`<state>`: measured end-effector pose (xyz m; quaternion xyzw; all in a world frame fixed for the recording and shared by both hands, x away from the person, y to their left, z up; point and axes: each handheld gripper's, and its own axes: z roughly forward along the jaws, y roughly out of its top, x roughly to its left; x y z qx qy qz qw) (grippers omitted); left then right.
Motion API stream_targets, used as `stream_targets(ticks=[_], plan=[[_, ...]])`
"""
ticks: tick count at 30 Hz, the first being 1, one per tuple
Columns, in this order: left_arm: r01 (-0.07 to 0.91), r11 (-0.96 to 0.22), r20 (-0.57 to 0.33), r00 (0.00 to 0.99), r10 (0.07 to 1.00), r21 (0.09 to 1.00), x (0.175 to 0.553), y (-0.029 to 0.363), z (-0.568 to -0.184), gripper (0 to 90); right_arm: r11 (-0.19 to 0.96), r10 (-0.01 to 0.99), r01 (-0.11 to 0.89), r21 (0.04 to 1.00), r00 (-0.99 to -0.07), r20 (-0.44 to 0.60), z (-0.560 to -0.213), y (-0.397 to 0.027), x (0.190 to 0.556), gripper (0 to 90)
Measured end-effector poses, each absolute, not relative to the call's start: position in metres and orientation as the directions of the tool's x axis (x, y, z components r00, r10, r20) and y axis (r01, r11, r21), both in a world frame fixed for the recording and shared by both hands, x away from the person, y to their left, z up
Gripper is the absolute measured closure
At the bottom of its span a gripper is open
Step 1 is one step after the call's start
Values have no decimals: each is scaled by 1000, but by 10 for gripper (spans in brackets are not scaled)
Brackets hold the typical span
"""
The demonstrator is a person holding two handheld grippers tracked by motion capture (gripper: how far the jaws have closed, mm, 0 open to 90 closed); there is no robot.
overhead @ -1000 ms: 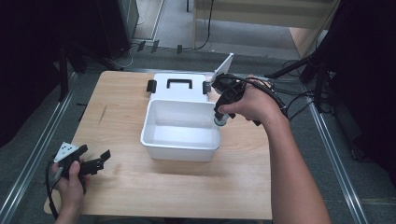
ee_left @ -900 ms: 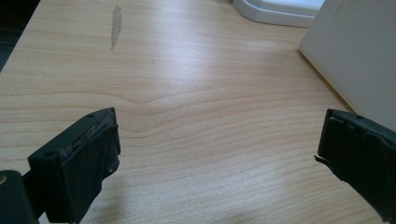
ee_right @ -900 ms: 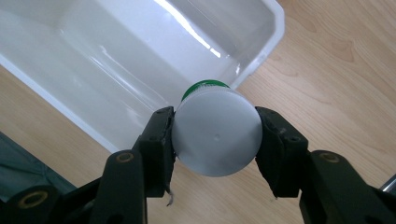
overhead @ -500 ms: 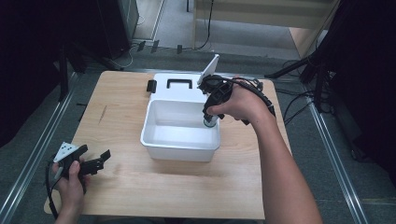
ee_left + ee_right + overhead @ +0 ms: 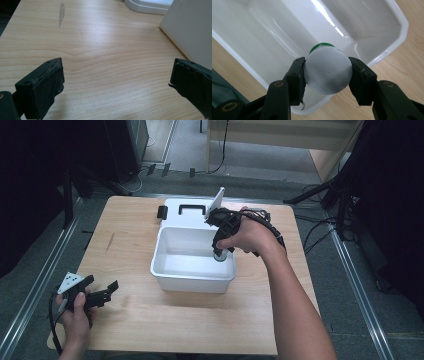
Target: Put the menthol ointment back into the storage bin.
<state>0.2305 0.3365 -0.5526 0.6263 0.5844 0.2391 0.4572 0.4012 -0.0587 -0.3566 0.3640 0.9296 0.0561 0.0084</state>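
A wooden table [image 5: 150, 320] stands in front of the person, and a white plastic bin [image 5: 192, 275] sits near its middle, open at the top. Just beyond the bin, on the far side, lies its white lid [image 5: 187, 217] with a black handle [image 5: 192, 209] and a black latch [image 5: 162, 212] at its left end. The person's right hand [image 5: 250, 236] reaches over the right side of the bin and points the right gripper [image 5: 220, 256] down into it. Its jaws are clamped on a small round container [image 5: 327, 70] with a grey flat end and a green band at the far end; seen along the jaws, the container hangs above the bin's bare white floor [image 5: 294, 30], close to the right wall. I cannot tell whether it touches the floor. Over at the near left corner of the table the left hand [image 5: 75, 312] holds the left gripper [image 5: 107, 291] low over the wood, its jaws spread wide apart with nothing between them. A grey smear [image 5: 61, 13] marks the tabletop to the left of the bin.
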Motion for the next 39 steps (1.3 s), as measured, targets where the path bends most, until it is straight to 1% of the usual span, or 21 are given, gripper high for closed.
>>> stream_targets(ticks=[24,32,39], plan=[[515,100,-235,205,950,851,231,337,-553,0,772,630,631,76,-776,37,-408,-49,404,515],[516,101,-235,203,951,851,231,336,-553,0,797,597,598,81,-801,41,-422,-46,402,515],[518,98,-234,205,950,850,231,337,-553,0,798,595,596,85,-803,41,-431,-42,401,515]])
